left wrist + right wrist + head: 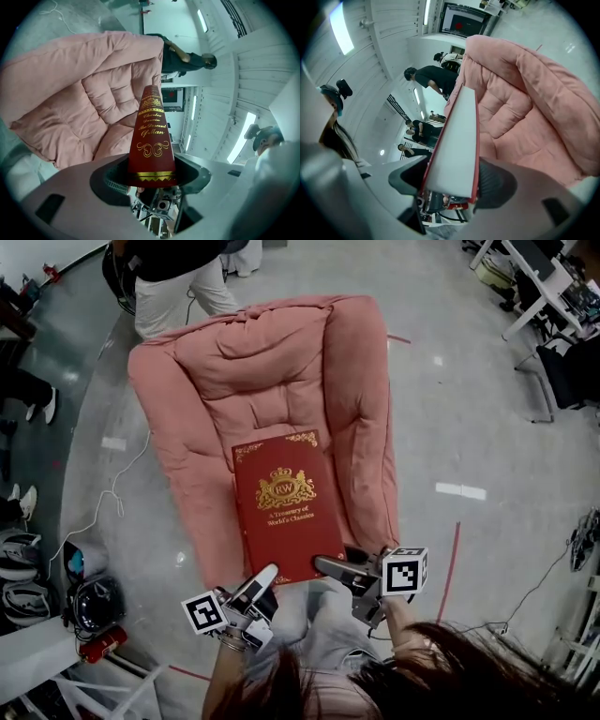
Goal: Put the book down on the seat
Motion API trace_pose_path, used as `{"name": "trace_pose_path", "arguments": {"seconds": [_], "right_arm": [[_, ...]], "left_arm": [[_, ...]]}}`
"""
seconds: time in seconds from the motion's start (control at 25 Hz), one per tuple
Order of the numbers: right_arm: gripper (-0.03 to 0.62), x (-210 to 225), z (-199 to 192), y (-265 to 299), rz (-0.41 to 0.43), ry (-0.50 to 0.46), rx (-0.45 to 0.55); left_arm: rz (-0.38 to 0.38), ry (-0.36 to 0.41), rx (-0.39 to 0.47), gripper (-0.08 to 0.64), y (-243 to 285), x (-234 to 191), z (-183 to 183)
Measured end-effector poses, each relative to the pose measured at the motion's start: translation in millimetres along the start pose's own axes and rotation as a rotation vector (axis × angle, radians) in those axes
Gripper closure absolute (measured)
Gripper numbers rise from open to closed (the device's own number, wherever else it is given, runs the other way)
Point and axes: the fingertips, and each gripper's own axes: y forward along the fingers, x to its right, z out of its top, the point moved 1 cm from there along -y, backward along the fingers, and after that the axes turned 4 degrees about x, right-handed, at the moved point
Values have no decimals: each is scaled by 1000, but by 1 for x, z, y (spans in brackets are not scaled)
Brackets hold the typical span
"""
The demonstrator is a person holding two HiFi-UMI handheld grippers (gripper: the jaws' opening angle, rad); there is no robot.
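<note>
Both grippers have the red book between them, one at each near corner. It lies face up over the middle of the pink seat, gold crest showing, far edge toward the backrest and near edge toward the person holding it. The left gripper has the spine side. In the left gripper view its fingers are clamped either side of the red spine, gold lettering climbing away between them and quilted cushion spreading off to the left behind. The right gripper takes the page side. In the right gripper view the white page block is pinched between the two fingers, thin red cover edges framing it, and the seat's padded arm bulges on the right. Whether the book's underside is touching the cushion can't be told from any of these views. The marker cubes sit just behind the grip, the left one low by the wrist, the right one a touch higher. Beyond the seat's back a person in a dark top and light trousers stands on the glossy floor. A white cable trails along the seat's left side, and a red line marks the floor on the right.
</note>
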Motion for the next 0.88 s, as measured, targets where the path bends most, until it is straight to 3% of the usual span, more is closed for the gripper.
{"name": "trace_pose_path", "arguments": {"seconds": [0.88], "right_arm": [[281, 64, 0, 32, -59, 58, -42]], "left_arm": [[52, -74, -21, 308, 20, -61, 27]]}}
